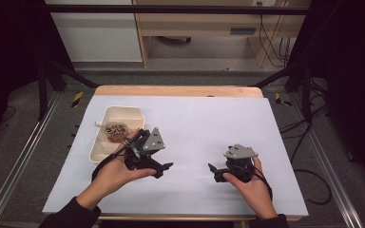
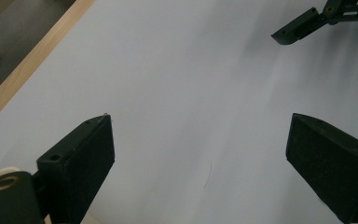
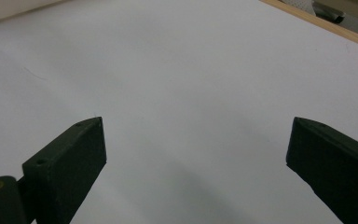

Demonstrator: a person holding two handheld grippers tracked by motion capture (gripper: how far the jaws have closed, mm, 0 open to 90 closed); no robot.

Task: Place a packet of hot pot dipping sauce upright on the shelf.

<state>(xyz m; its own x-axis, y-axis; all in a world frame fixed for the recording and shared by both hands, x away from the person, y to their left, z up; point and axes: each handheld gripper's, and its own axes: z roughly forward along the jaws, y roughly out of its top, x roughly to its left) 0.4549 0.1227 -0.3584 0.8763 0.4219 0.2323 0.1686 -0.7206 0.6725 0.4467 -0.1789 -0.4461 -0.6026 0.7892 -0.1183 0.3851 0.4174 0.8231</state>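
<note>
Both hands hold their tools low over the white-covered worktop (image 1: 195, 123), left tool (image 1: 164, 167) and right tool (image 1: 212, 169) spread apart, empty. Far left, the cream plastic tray (image 1: 100, 147) holds a brown wrapped snack (image 1: 115, 131); reaching it seems next

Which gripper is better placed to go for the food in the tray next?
Left, probably. The left gripper sits right beside the cream tray holding the food, jaws open and empty. The right gripper, also open, is farther across the white sheet.
</note>
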